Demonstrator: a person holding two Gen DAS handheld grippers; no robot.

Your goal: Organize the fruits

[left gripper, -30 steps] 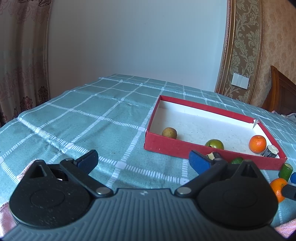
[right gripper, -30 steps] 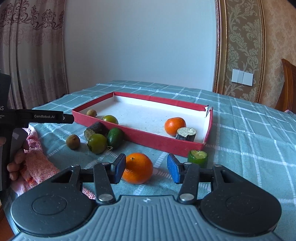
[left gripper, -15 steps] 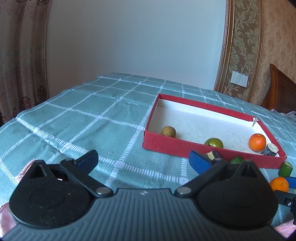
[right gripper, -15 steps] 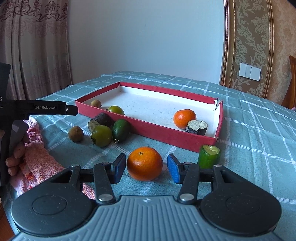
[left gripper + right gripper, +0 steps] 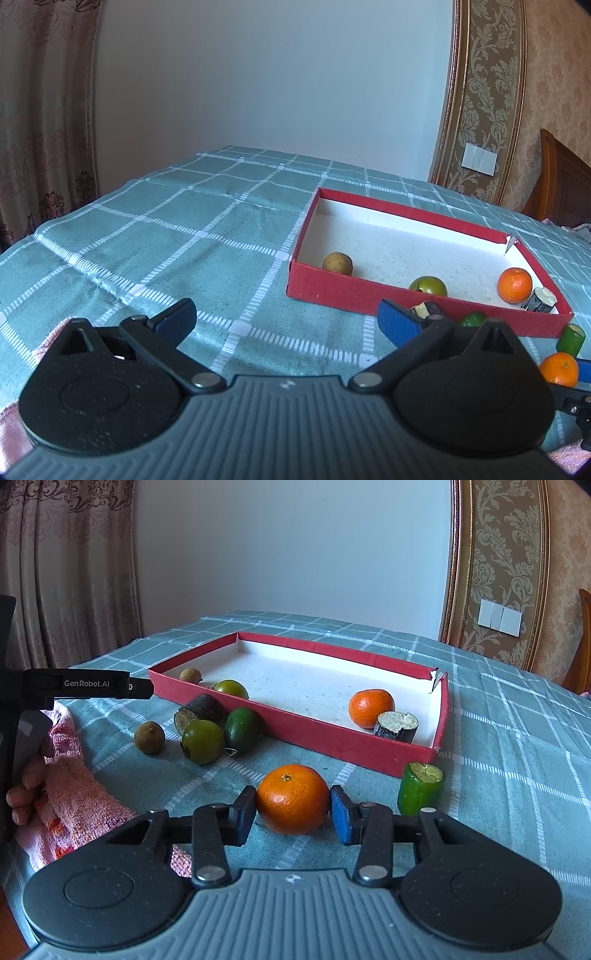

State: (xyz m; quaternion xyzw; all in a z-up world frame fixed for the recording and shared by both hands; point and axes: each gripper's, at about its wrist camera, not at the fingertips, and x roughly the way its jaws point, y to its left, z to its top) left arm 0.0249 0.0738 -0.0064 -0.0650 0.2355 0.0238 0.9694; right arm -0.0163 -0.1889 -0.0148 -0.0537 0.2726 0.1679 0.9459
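Note:
A red tray [image 5: 303,734] with a white floor holds an orange [image 5: 370,708], a dark cut piece [image 5: 396,725], a green fruit [image 5: 231,688] and a brown fruit [image 5: 190,674]. In front of it on the cloth lie a loose orange [image 5: 292,798], a green cut piece [image 5: 420,787], two green fruits [image 5: 202,741], a dark piece [image 5: 201,709] and a brown fruit [image 5: 149,737]. My right gripper [image 5: 292,810] is open with the loose orange between its pads, which stand close to its sides. My left gripper [image 5: 286,319] is open and empty over the cloth, left of the tray [image 5: 332,291].
A pink towel [image 5: 70,794] lies at the table's near left edge under the left hand. The checked green tablecloth [image 5: 166,236] stretches left of the tray. A wooden chair [image 5: 561,192] stands at the far right, a curtain on the left.
My right gripper has moved forward, so the loose orange now sits between its pads. The left gripper has shifted only slightly.

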